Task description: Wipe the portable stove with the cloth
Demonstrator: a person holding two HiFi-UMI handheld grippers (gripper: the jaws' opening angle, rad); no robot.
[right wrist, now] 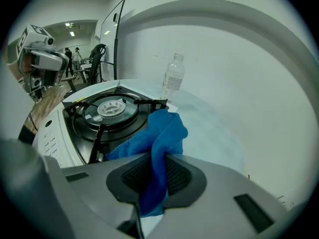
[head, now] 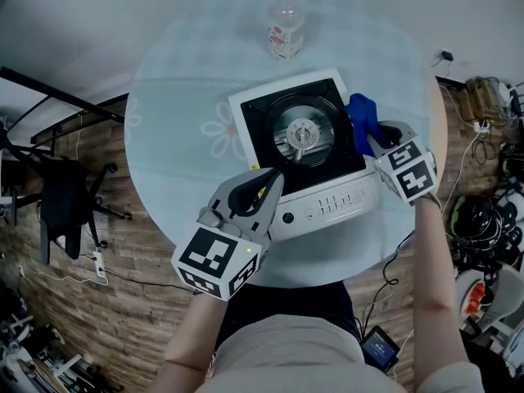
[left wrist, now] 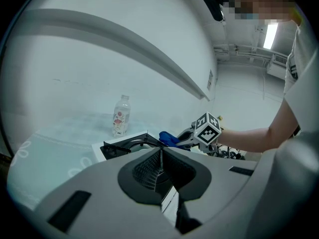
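One cloth [right wrist: 160, 131]: blue, pinched in our right tongs [right wrist: 152, 158], at the stove [head: 327, 207] right edge
Left tongs [left wrist: 160, 157]: pressed together, empty, at its front-left corner

Plastic bottle [head: 286, 24], round table [head: 176, 97], black chair [head: 64, 196]

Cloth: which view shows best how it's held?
Right gripper view: the cloth fills the centre, pinched between the right gripper's jaws. Head view shows a blue bunch at the stove's right edge; left gripper view, a small distant patch.
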